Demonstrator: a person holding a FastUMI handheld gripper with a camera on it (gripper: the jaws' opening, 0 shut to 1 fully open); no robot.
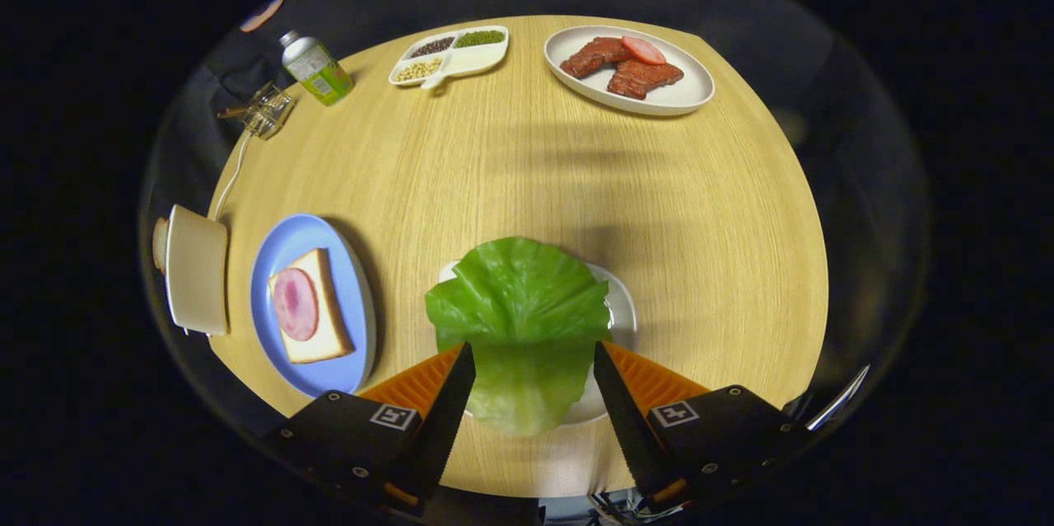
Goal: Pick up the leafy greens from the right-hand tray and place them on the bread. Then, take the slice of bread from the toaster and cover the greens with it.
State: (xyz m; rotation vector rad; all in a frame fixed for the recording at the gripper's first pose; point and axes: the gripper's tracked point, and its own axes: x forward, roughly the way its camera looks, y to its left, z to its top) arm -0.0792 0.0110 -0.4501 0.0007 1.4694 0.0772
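Tongs hang open above the lettuce leaf on its white tray, fingers spread either side to straddle it for lifting toward the ham-topped bread on the blue plate nearby.

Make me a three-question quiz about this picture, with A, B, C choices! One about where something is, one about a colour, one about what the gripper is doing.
1. Where is the lettuce leaf?
A. On the white plate between the fingers
B. On the bread
C. Beside the bottle

2. What colour is the plate under the bread?
A. Red
B. Blue
C. Green

3. What is the gripper doing?
A. Squeezing the bottle
B. Shut on nothing
C. Open, one finger on each side of the leaf

Answers: 1 A, the leaf covers that plate. 2 B, blue rim shows around the bread. 3 C, there is a wide gap between the fingers.
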